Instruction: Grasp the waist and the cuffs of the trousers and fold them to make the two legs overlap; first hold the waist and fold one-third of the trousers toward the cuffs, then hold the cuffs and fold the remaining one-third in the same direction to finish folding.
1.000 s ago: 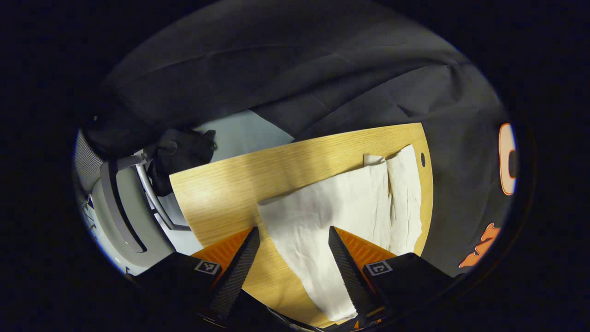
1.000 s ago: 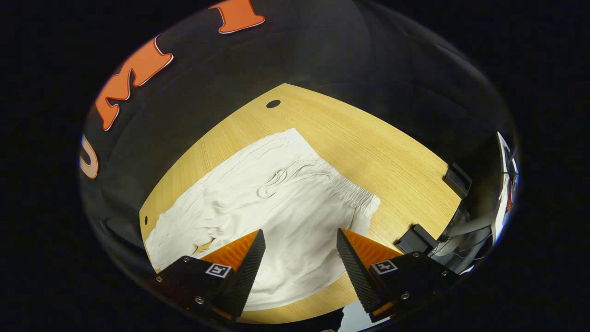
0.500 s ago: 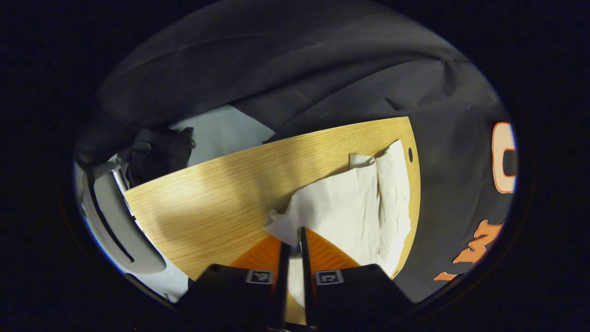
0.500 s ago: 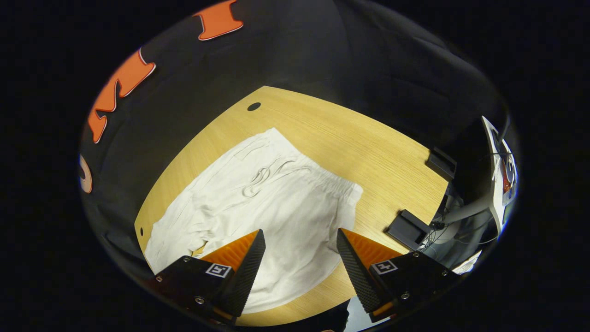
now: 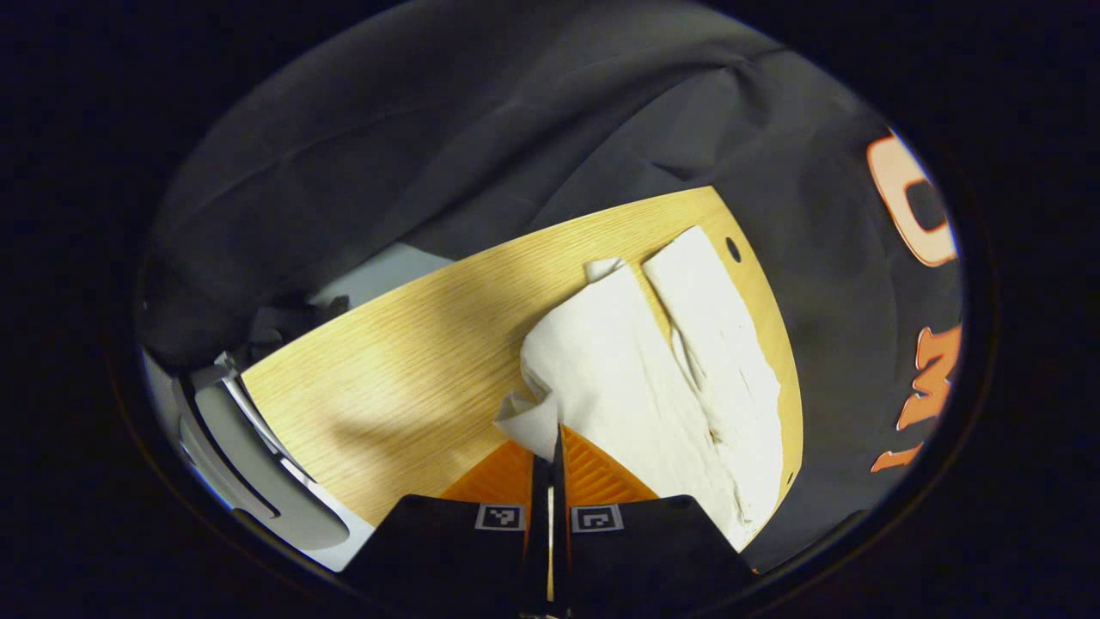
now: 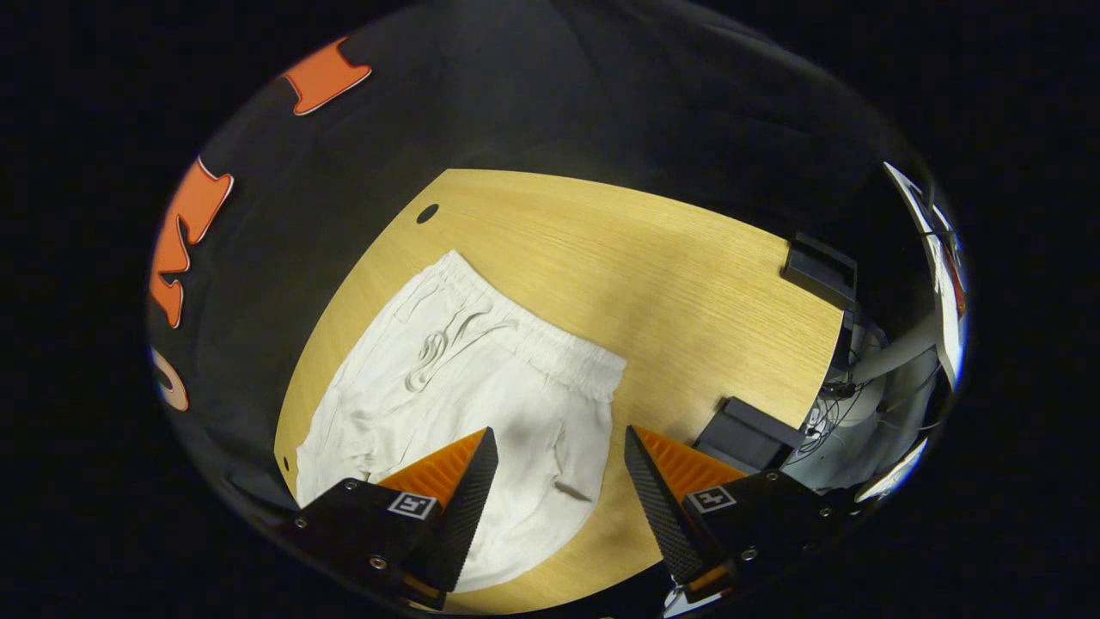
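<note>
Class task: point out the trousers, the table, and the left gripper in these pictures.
trousers (image 6: 481, 378), right gripper view, on the cloth below the waistband.
table (image 6: 670, 284), right gripper view, on bare wood.
left gripper (image 5: 550, 447), left gripper view, at the pinched cuff.

Trousers (image 6: 468, 387) lie on the table (image 6: 670, 284), waistband toward its middle; left gripper (image 5: 550, 447) pinches a cuff (image 5: 528, 421) above the tabletop.

I find no readable text or numbers. My left gripper (image 5: 550, 447) and right gripper (image 6: 559, 447) each carry small square coded markers (patterns, not legible characters).
</note>
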`<control>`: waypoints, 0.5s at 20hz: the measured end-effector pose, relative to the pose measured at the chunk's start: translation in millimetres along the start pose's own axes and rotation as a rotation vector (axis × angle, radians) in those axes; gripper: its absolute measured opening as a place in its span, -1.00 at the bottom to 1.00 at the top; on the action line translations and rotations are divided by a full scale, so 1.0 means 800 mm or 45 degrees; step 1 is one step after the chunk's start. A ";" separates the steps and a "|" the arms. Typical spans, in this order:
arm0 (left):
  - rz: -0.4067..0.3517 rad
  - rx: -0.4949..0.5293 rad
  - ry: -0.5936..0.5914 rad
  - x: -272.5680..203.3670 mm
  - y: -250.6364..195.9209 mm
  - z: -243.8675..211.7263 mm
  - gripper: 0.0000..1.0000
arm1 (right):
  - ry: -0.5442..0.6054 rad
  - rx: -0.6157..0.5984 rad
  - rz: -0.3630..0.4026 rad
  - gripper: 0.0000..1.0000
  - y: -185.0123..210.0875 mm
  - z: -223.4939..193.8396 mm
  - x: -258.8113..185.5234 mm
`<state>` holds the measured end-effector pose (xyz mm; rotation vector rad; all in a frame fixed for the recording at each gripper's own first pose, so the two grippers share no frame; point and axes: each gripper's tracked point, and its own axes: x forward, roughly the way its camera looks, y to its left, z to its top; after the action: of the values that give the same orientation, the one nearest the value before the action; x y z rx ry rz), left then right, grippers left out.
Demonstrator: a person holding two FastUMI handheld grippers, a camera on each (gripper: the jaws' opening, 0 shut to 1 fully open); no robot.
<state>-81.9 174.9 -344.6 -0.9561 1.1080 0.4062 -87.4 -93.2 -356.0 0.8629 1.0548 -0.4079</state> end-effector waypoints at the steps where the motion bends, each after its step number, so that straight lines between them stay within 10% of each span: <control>1: -0.011 0.002 -0.020 -0.005 -0.007 0.001 -0.89 | 0.012 0.032 0.004 0.74 -0.002 0.000 0.008; 10: -0.023 -0.028 -0.124 -0.043 -0.045 -0.003 -0.89 | 0.057 0.139 0.066 0.30 0.013 0.004 0.061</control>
<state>-72.9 158.8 -298.6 -0.9554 1.0072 0.4464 -55.9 -84.0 -394.1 0.9984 1.0570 -0.4071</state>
